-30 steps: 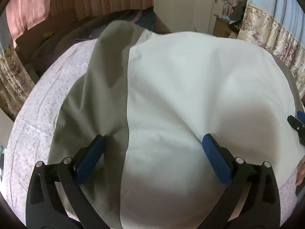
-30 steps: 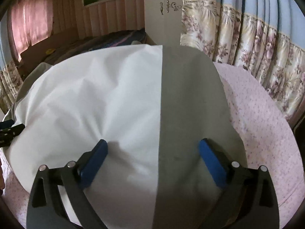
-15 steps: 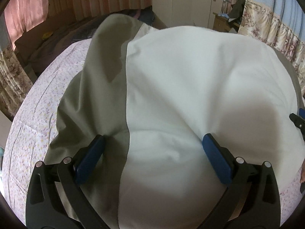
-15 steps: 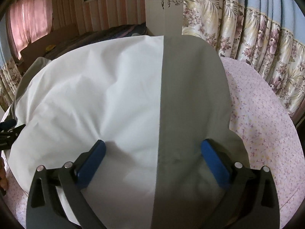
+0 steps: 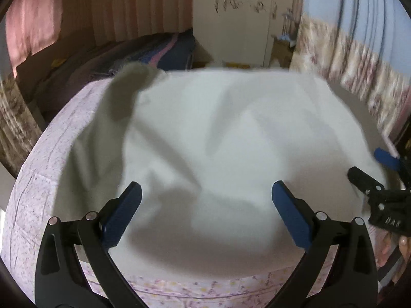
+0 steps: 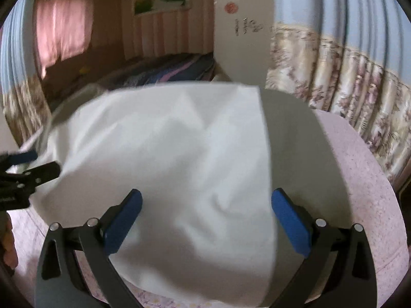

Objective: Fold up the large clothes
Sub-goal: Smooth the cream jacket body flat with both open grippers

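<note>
Both grippers are spread wide with nothing between the pads. Left gripper (image 5: 205, 200) hovers over the near edge of the garment (image 5: 231, 141), and the right gripper (image 6: 205, 205) does the same from its side. Neither looks to be touching cloth, though the fisheye makes that hard to call.

The garment is a big two-tone thing, white in the middle with grey-green panels along both sides, spread across a bed (image 5: 38, 179) with a pink flowery cover. My guess is it's laid out flat like that so the sides can be folded in, and the grippers sit side by side at the near hem because that's the natural place to grab for a fold away from the person. One grey panel (image 5: 123, 95) at the far left is bunched up and standing a bit, so it isn't fully flat yet.

As for writing: the right gripper's body, seen at the edge of the left view, has pale letters (image 5: 391, 222) that look like "DAS", but I wouldn't swear to it. The cupboard (image 5: 244, 12) behind has red stickers and dark squiggly decals, too blurred to read. Same in the right view.
</note>
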Available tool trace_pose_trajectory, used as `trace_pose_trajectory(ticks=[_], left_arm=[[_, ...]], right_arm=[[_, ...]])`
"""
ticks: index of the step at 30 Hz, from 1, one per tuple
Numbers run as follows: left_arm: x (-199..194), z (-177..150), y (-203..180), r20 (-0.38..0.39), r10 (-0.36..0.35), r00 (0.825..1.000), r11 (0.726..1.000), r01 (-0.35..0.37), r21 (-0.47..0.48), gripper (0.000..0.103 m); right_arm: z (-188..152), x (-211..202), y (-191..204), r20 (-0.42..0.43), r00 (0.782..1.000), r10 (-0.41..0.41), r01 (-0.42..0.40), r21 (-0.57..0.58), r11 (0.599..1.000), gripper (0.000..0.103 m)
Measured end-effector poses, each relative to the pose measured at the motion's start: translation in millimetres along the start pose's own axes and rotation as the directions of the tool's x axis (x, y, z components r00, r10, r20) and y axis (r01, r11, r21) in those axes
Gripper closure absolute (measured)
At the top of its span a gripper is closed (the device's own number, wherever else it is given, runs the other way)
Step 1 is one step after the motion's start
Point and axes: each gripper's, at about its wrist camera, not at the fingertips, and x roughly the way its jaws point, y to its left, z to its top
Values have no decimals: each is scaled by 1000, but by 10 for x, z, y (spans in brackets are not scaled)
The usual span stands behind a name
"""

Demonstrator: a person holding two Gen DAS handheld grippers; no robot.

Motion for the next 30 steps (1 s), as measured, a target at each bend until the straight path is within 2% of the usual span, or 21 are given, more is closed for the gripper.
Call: trace_pose_trajectory(ticks=[4,7,13,30], left_arm=[[103,-2,-22,-4,13,1000,1000,-13,5,3],[235,-19,-14,-38,11,999,1000,-11,0,3],[264,-73,-66,-38,40,998,999,-39,31,3],[325,-85,-84,-58,40,997,998,-38,40,3]], right_arm=[[-30,78,-27,-25,1000,3,-2,10,1000,2],[-73,153,-3,-52,999,-6,6,0,1000,2],[-83,230,17,-97,995,-12,10,-16,1000,1],[-92,271,29,-126,992,-16,13,-20,1000,1]])
